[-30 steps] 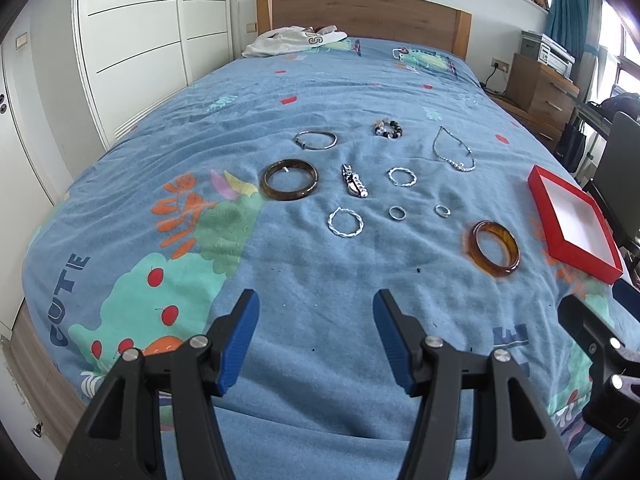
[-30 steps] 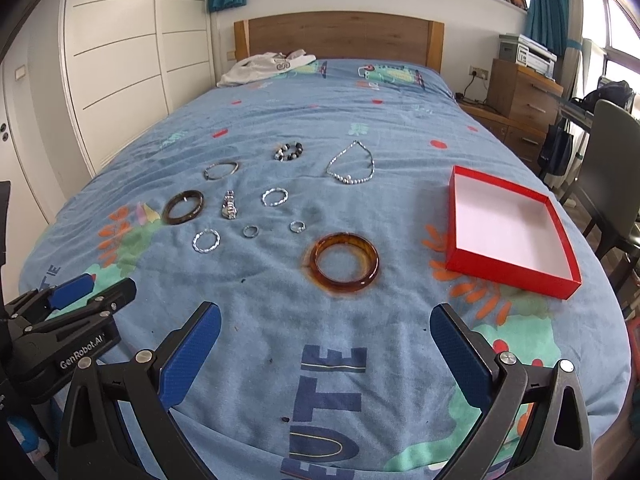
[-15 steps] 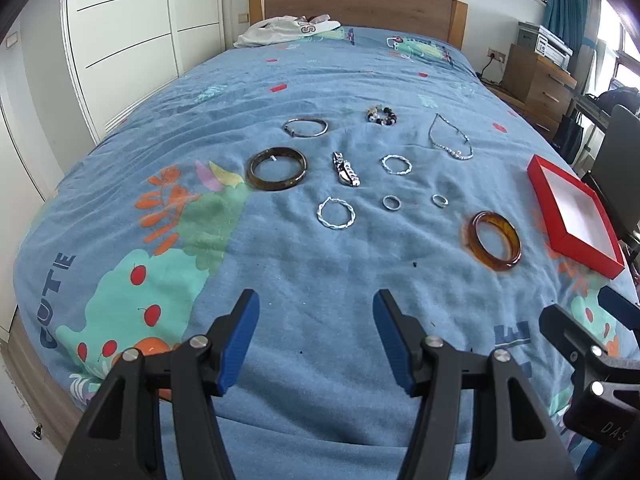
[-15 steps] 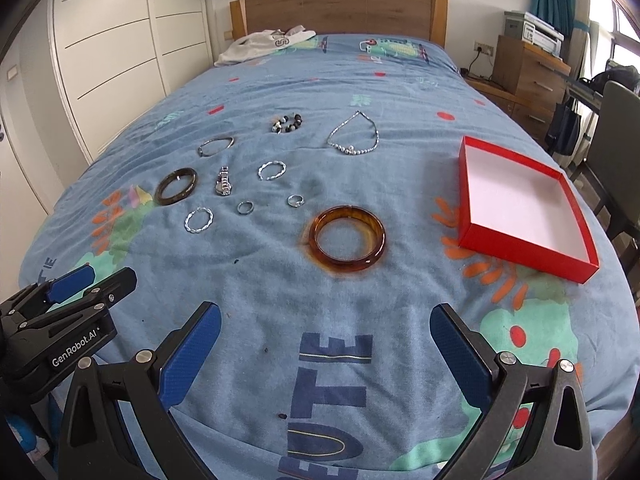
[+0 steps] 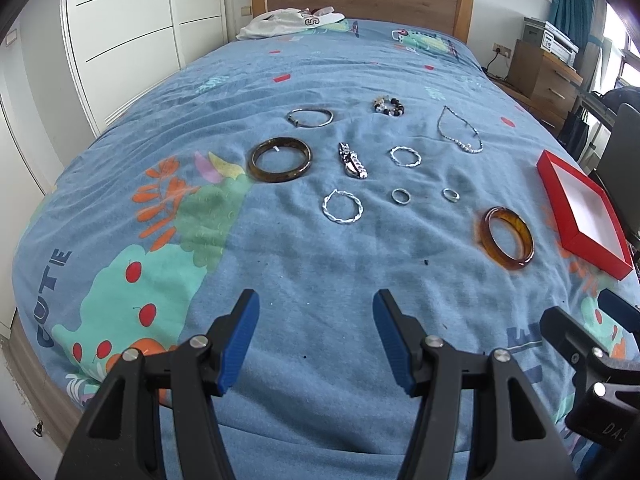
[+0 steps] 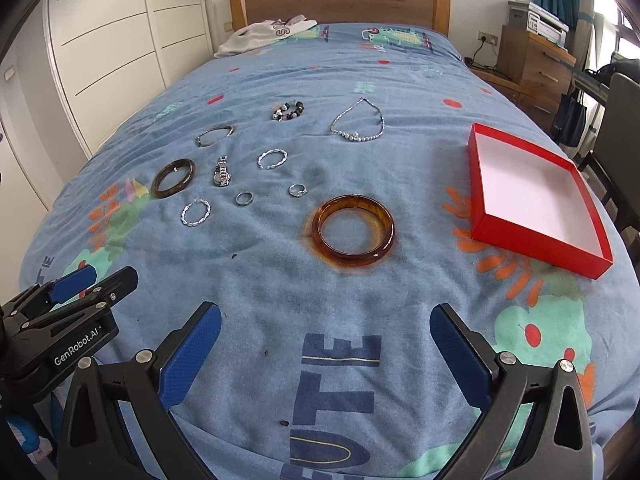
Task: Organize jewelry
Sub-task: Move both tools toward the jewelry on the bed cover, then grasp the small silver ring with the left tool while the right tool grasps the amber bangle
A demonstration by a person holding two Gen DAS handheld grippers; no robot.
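Jewelry lies spread on a blue patterned bed cover (image 6: 280, 280), with a wooden headboard (image 6: 340, 2) beyond and white wardrobe doors (image 5: 120, 40) along the left edge. An amber bangle (image 6: 354, 230) lies between the smaller rings and the red box (image 6: 532, 196) near the bed's right edge. Left claw (image 5: 316, 340) and right claw (image 6: 326, 356) both hover spread and holding nothing over bare cover at the foot.

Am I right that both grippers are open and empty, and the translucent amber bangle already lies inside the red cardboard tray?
Not quite. The translucent amber bangle lies on the blue bedspread, left of the red cardboard tray, which holds nothing; the right wrist view shows this. The rest stands: the left gripper and right gripper are both open and empty.
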